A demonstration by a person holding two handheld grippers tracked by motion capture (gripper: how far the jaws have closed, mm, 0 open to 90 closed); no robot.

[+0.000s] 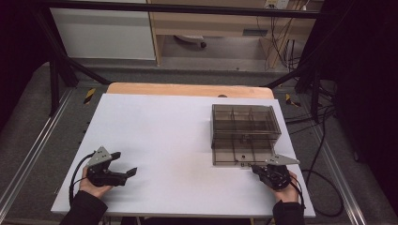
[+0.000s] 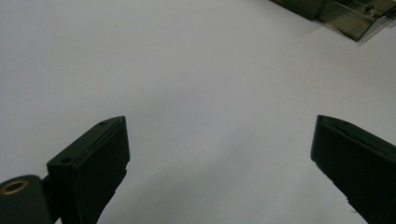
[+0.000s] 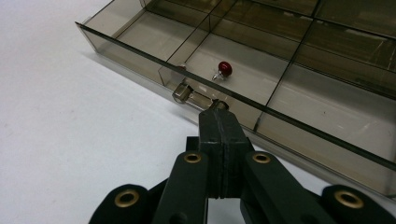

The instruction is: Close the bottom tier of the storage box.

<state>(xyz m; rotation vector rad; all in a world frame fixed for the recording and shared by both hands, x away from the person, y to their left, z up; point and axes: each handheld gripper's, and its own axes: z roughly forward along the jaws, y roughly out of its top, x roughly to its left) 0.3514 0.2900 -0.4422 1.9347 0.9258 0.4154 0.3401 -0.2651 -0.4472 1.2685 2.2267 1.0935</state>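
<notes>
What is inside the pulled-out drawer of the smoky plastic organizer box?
One small red bead on a metal pin lies in the drawer's front middle compartment; the other compartments in view look empty. The right gripper covers part of the front handle.

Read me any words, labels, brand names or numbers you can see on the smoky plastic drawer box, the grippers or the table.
None can be read.
Drawer box: no print or label on its walls or its pulled-out drawer.
Left gripper and right gripper: plain black jaws, no marking.
Table: bare white top.
Yellow-black floor tags: stripes, no lettering legible.
</notes>
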